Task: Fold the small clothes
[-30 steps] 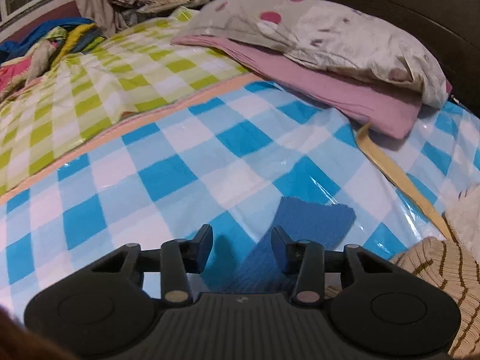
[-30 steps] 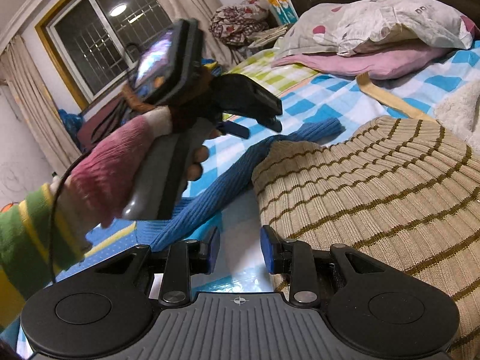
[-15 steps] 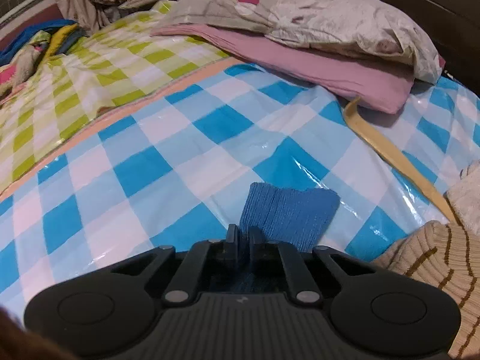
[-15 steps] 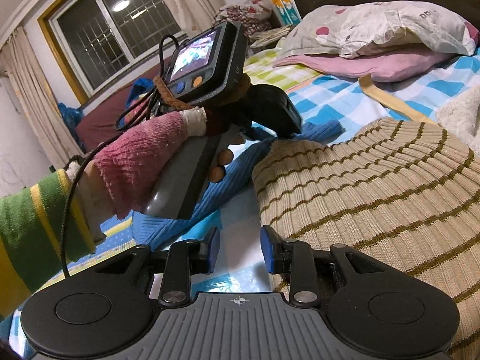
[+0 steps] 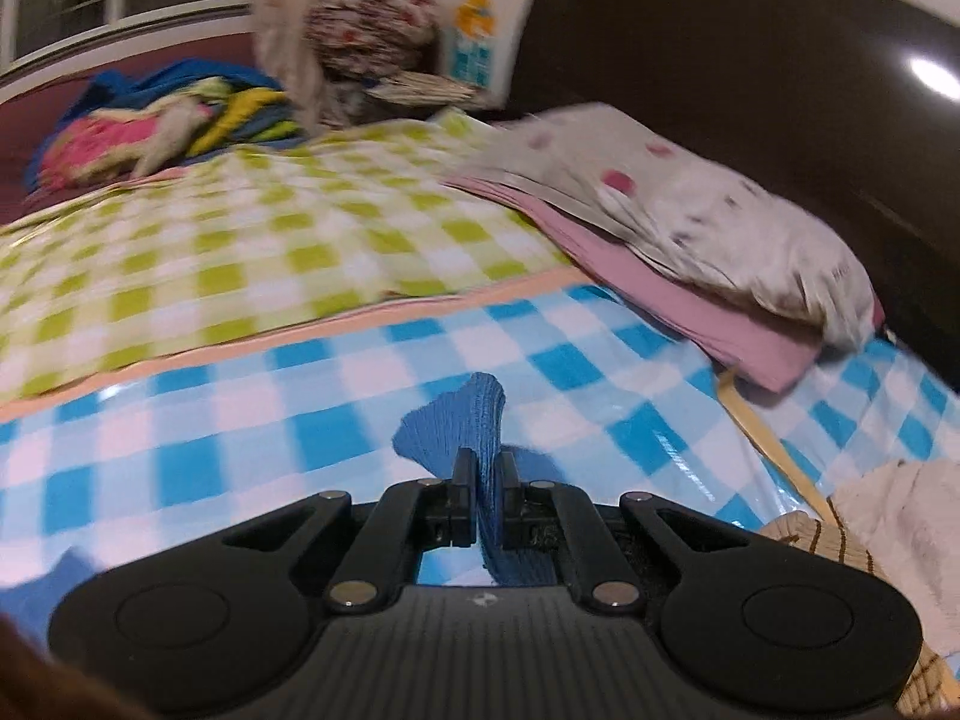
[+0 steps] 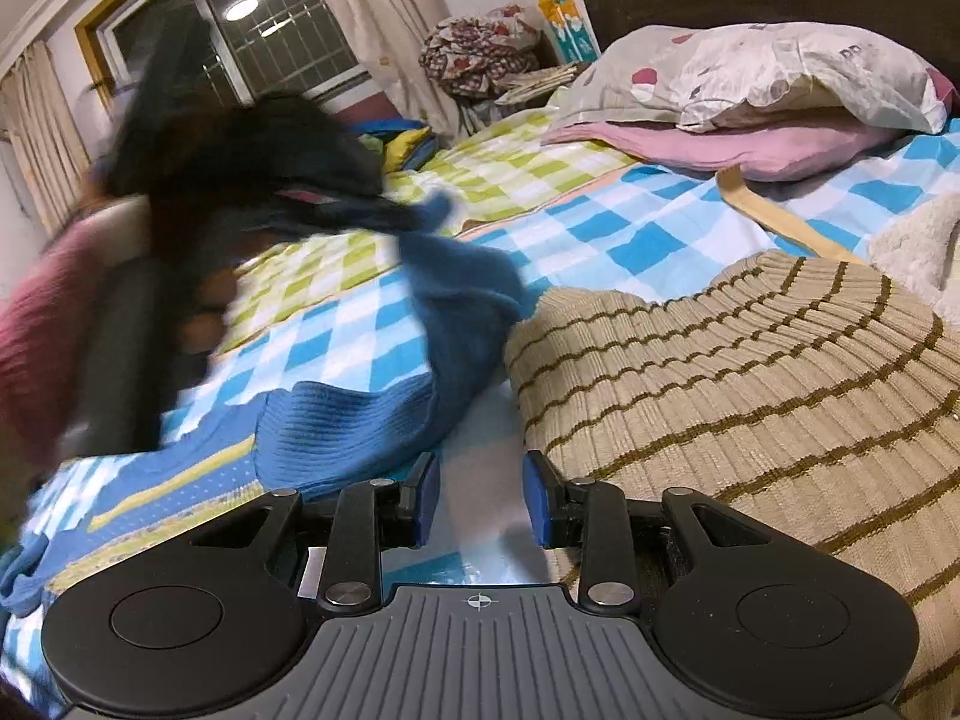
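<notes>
Now the left gripper (image 5: pixel 486 495) has clamped together on the cuff of the blue knit sweater's sleeve (image 5: pixel 459 429), which a second ago lay flat between parted jaws, and has lifted it off the blue-checked bed cover (image 5: pixel 252 414); the fold has likely begun. That sleeve (image 6: pixel 462 294) runs from the body near the cover's front edge up toward the pillows. Beside the striped beige sweater (image 6: pixel 750 372), the right gripper (image 6: pixel 480 501) stays apart, empty.

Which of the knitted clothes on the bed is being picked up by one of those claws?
The blue sweater: the left gripper pinches its sleeve cuff. The beige striped sweater lies untouched beside the right gripper.
</notes>
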`<move>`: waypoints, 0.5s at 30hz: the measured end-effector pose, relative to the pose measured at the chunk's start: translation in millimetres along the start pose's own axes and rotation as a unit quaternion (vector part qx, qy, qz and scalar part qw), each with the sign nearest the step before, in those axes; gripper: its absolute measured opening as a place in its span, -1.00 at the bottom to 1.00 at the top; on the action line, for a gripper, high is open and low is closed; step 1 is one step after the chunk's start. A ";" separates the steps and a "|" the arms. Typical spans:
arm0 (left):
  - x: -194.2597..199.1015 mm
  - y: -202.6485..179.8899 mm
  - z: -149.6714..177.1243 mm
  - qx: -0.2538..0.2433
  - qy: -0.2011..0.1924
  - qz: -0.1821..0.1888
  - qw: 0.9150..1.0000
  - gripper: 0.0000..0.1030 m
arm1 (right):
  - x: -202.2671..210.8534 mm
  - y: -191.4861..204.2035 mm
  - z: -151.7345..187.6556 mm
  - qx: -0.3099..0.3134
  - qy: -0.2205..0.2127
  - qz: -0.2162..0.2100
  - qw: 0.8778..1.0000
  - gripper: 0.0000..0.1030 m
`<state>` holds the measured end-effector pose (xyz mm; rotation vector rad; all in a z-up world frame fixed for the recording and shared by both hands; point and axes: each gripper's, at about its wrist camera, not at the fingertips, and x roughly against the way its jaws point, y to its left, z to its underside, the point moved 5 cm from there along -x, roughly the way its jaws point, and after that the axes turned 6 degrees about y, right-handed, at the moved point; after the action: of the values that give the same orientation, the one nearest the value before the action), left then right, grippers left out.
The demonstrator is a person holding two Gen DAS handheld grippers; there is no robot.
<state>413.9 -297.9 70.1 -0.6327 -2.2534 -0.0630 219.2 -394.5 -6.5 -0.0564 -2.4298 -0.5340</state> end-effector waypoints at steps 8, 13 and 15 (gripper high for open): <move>87.4 105.6 74.6 0.113 -0.036 -0.020 0.993 -0.75 | 2.3 28.9 15.3 0.036 0.007 -0.002 0.999 -0.38; 113.7 160.0 123.7 0.156 -0.043 -0.050 0.986 -0.75 | -3.1 71.6 35.9 0.091 0.016 0.005 0.996 -0.38; 118.6 177.4 139.9 0.176 -0.041 -0.048 0.982 -0.75 | -4.6 90.8 44.1 0.110 0.022 -0.001 0.994 -0.38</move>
<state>332.8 -59.3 29.6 -0.3417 -2.2964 0.3126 212.4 -293.6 -7.8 0.0513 -2.4302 -0.2636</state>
